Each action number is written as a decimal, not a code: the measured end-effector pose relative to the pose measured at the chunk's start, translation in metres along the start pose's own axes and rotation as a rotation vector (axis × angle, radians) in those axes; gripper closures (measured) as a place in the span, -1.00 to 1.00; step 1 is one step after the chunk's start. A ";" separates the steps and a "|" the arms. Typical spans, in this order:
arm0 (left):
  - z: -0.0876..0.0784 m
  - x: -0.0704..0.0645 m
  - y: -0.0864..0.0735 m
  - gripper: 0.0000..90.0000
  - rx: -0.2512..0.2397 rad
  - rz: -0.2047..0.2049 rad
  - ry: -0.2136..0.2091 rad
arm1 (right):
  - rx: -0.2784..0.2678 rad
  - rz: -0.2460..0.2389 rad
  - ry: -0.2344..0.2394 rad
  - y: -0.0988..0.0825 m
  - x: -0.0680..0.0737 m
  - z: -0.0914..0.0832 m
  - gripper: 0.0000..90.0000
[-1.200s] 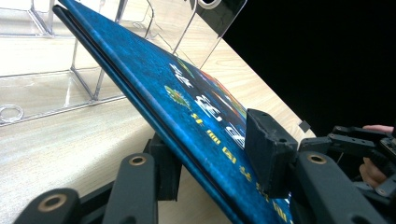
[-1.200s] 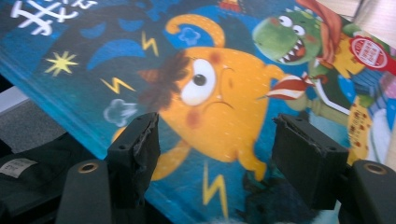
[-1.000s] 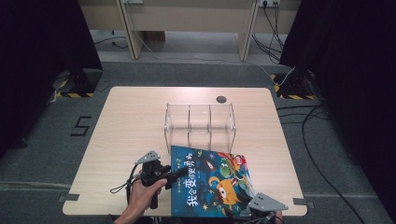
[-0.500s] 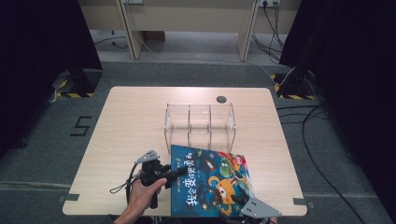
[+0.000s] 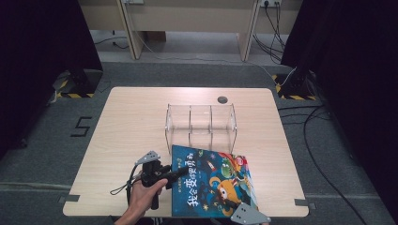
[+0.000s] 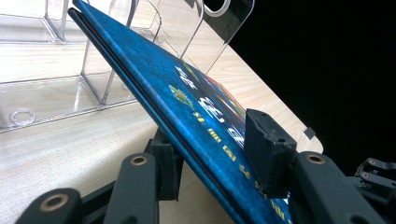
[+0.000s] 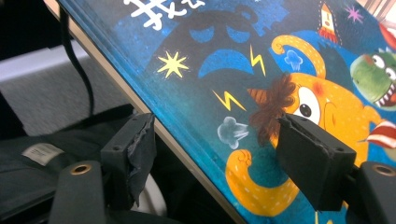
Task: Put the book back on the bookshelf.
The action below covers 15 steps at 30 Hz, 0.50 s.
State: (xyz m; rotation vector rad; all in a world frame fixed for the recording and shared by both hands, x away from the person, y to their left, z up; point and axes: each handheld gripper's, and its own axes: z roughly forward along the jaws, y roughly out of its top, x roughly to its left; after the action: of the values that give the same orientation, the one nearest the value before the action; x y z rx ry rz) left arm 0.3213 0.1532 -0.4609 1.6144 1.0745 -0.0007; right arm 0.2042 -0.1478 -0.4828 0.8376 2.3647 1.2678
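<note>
Two hand-held grippers, left (image 5: 174, 174) and right (image 7: 212, 140), each pinch one picture book (image 5: 211, 185) tilted above the tabletop (image 5: 131, 122) beside one clear three-compartment rack (image 5: 201, 121).

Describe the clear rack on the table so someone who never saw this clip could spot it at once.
Start at the light wooden table. Near its middle, just beyond the far edge of the colourful picture book, stands the clear plastic rack, split by upright dividers into compartments. It is the one see-through thing there; the book is opaque blue, and the dark round cap behind it lies flush in the tabletop.
</note>
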 end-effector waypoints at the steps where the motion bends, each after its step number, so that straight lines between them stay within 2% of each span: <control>1: 0.000 0.000 0.000 0.28 -0.001 0.000 0.001 | 0.001 -0.007 -0.008 0.000 0.001 0.001 -0.38; 6: 0.000 -0.001 0.000 0.28 -0.001 0.000 0.003 | 0.000 -0.035 -0.038 0.001 0.005 0.004 -0.40; 9: -0.001 -0.002 0.000 0.28 -0.002 -0.001 0.006 | -0.001 -0.036 -0.049 0.002 0.007 0.006 -0.43; 11: -0.001 -0.002 0.000 0.28 -0.003 -0.001 0.007 | -0.004 -0.059 -0.066 0.003 0.008 0.008 -0.44; 15: -0.002 -0.004 0.000 0.29 -0.004 -0.003 0.012 | 0.000 -0.075 -0.098 0.004 0.012 0.012 -0.45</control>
State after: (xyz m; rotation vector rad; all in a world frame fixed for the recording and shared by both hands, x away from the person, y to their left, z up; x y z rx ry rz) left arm 0.3182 0.1522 -0.4583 1.6107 1.0858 0.0091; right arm 0.2024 -0.1310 -0.4862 0.7856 2.2970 1.1702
